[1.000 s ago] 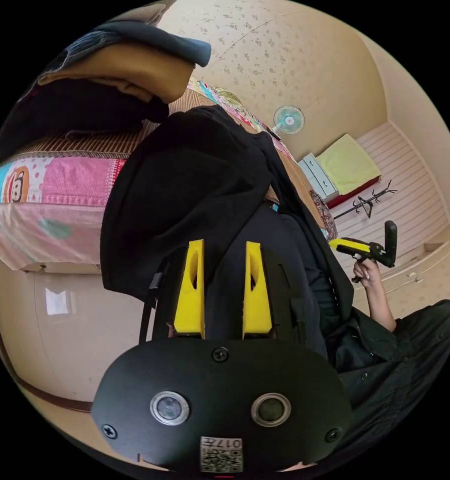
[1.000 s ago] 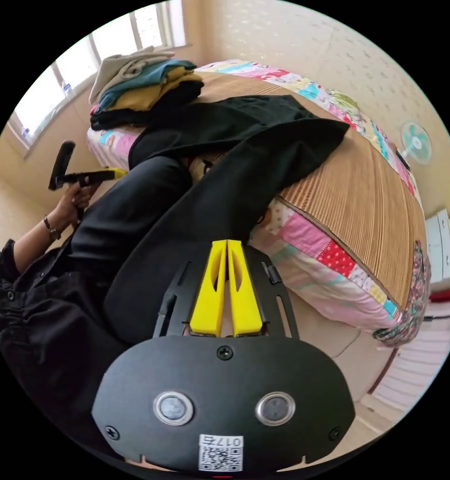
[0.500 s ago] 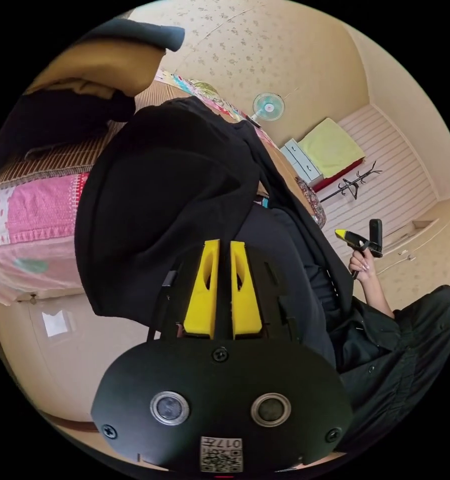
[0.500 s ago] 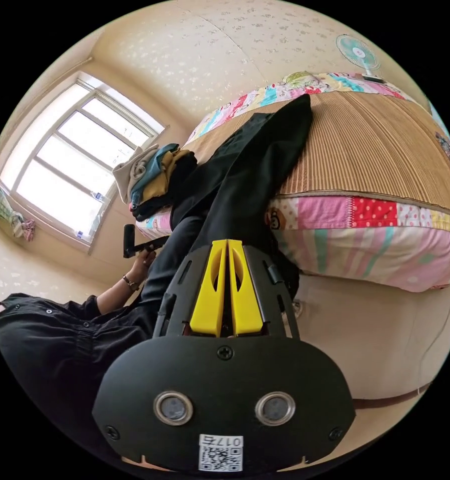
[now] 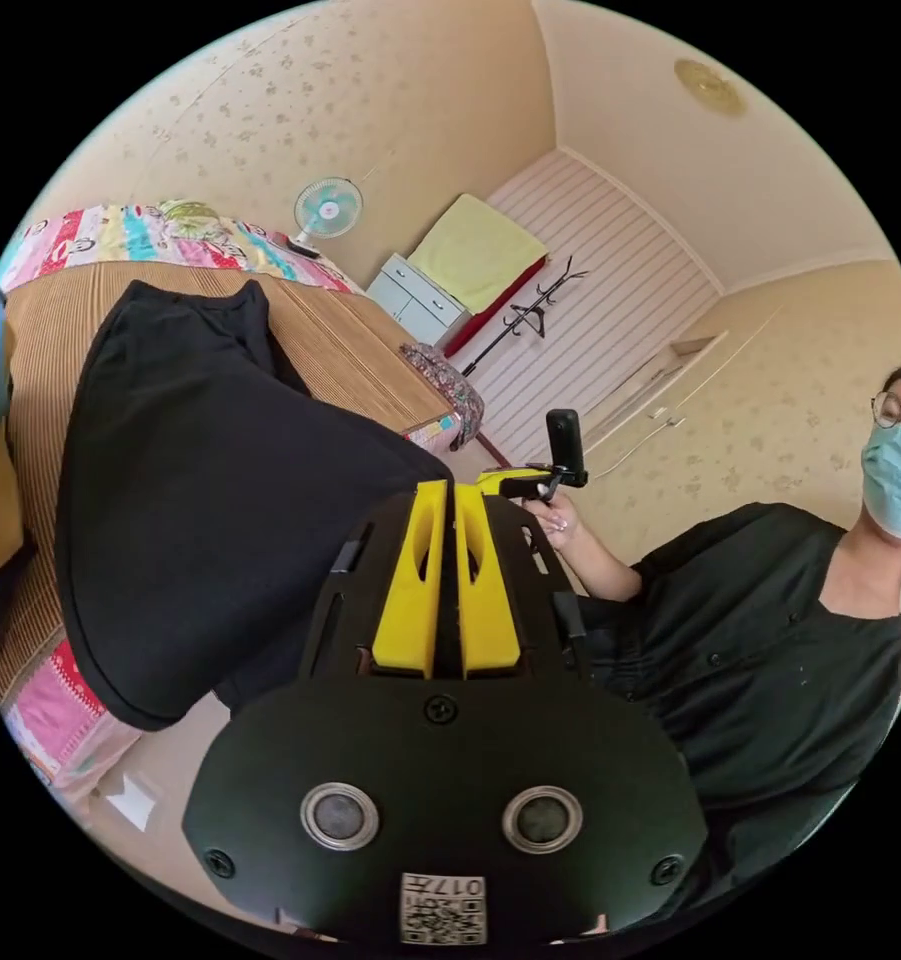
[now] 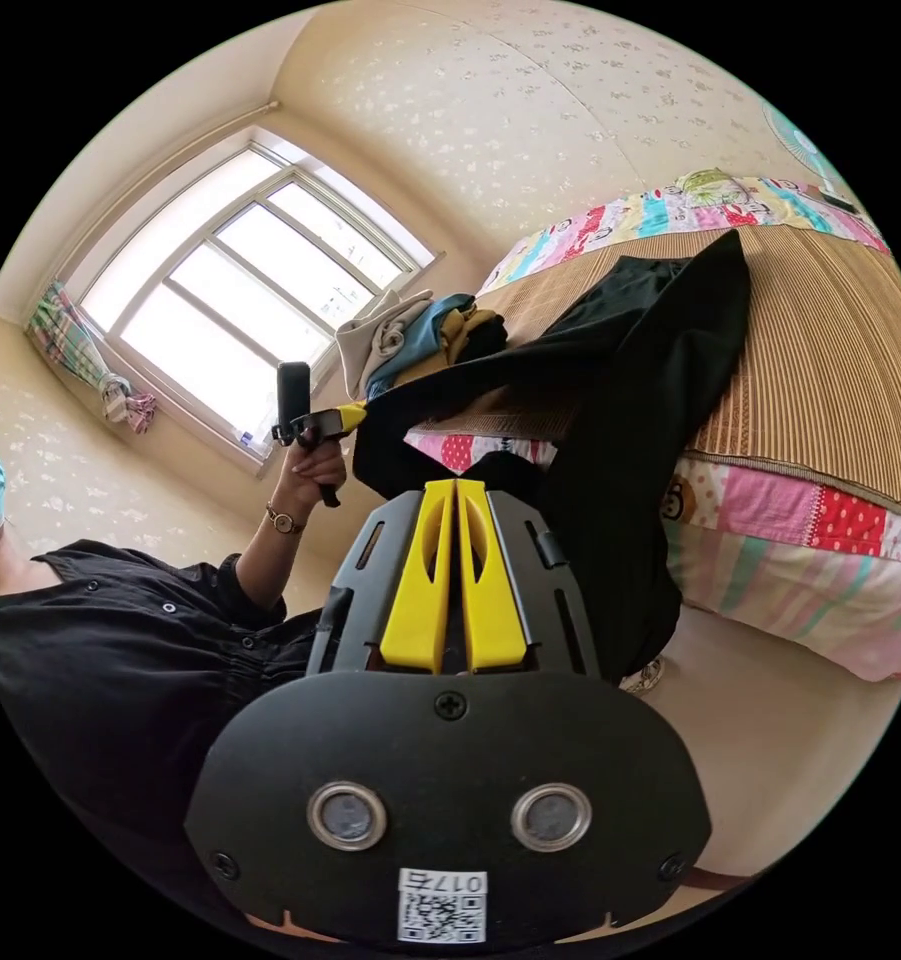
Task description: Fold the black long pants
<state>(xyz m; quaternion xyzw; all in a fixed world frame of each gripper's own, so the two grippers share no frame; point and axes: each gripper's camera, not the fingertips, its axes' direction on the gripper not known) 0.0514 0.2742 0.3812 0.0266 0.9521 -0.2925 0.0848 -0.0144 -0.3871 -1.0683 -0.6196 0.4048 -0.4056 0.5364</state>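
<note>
A bed [image 6: 820,330] with a striped straw mat carries the black pants [image 6: 630,380] (partly lifted off its edge). A stack of folded clothes [image 6: 415,335] sits beside them.

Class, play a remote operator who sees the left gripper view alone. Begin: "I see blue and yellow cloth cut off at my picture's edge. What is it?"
Observer: A stack of folded clothes on the bed, with a window behind it.
Operator: Does the left tool grip anything?
Observer: Seen from outside, the left tool pinches a corner of the black long pants, which stretch taut from it.
Operator: And the right tool?
Observer: The right tool has its jaws together, with black cloth at their tips.
</note>
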